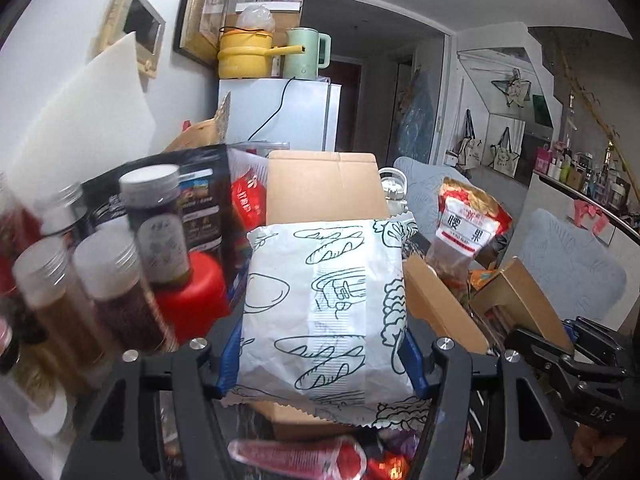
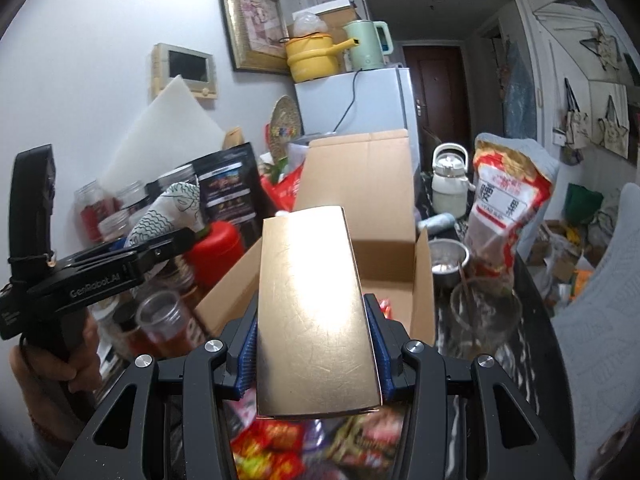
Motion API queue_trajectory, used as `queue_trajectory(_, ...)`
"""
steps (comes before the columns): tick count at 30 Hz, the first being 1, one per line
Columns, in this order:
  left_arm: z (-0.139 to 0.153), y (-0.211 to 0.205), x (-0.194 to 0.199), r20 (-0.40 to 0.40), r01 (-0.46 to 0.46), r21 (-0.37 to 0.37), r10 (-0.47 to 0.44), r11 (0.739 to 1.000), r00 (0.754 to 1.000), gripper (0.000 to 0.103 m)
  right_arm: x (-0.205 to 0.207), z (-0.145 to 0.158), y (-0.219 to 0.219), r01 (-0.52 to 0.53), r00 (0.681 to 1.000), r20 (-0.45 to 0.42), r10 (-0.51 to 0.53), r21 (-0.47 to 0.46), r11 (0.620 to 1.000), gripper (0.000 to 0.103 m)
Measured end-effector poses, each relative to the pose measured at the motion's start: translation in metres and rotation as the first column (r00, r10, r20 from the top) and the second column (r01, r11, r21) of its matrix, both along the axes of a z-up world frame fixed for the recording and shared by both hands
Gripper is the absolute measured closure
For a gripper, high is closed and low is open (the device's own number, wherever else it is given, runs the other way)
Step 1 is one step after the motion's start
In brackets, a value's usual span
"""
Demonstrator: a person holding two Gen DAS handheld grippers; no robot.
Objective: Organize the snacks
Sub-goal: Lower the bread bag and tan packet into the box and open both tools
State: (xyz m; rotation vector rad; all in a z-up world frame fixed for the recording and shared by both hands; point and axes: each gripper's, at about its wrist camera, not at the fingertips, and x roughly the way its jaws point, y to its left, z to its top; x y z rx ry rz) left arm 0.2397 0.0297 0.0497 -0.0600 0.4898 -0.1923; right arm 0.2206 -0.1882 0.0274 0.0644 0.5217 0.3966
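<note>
Both grippers pinch snacks above the open cardboard box [image 2: 384, 256].

Left gripper [image 1: 322, 354], marked "GenRobot.AI", clamps a white bread-print packet [image 1: 324, 304]; right gripper [image 2: 314, 354] clamps a gold box [image 2: 316, 308]. Beside them stands a red bag [image 2: 508, 216] labelled "腰果".

The left gripper [image 1: 322, 364] squeezes a white bread bag [image 1: 326, 312] over a brown box [image 1: 324, 188], jars [image 1: 156, 224] beside it.

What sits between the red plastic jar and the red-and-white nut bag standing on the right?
In the right wrist view, the open cardboard box sits between the red plastic jar and the red-and-white nut bag; the gold packet is held before it.
</note>
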Motion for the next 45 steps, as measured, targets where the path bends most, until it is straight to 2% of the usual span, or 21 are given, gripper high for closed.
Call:
queue_trajectory(9, 0.001, -0.012, 0.055, 0.001, 0.029, -0.021, -0.029, 0.999, 1.0, 0.04, 0.057, 0.012, -0.004, 0.008, 1.0, -0.002, -0.008, 0.04, 0.999, 0.057)
queue_trajectory(15, -0.007, -0.022, 0.086, -0.009, 0.01, 0.012, -0.01, 1.0, 1.0, 0.04, 0.099, 0.009, -0.01, 0.011, 0.999, -0.045, -0.007, 0.077, 0.997, 0.057)
queue_trajectory(18, -0.017, -0.026, 0.102, -0.034, -0.003, 0.03, 0.004, 1.0, 0.999, 0.04, 0.118, 0.002, -0.008, 0.009, 0.998, -0.068, -0.004, 0.066, 0.998, 0.057)
queue_trajectory(24, -0.047, -0.028, 0.129, -0.136, -0.008, 0.068, 0.018, 0.998, 0.991, 0.04, 0.142, -0.019, -0.006, 0.003, 0.993, -0.115, 0.002, 0.04, 0.999, 0.057)
queue_trajectory(29, -0.059, -0.026, 0.139, -0.144, -0.063, 0.12, 0.081, 0.991, 0.986, 0.04, 0.153, -0.033, -0.002, -0.009, 0.986, -0.167, 0.013, 0.025, 1.0, 0.057)
queue_trajectory(32, -0.063, -0.023, 0.145, -0.171, -0.065, 0.104, 0.083, 0.992, 0.982, 0.04, 0.159, -0.042, 0.002, -0.043, 0.976, -0.211, 0.053, 0.052, 0.998, 0.057)
queue_trajectory(39, -0.071, -0.025, 0.153, -0.205, -0.062, 0.121, 0.086, 0.991, 0.975, 0.04, 0.167, -0.06, 0.016, -0.062, 0.961, -0.269, 0.062, 0.01, 0.998, 0.056)
queue_trajectory(45, -0.075, -0.03, 0.156, -0.244, -0.059, 0.125, 0.088, 0.99, 0.966, 0.04, 0.168, -0.064, 0.017, -0.032, 0.966, -0.256, 0.021, -0.037, 0.999, 0.056)
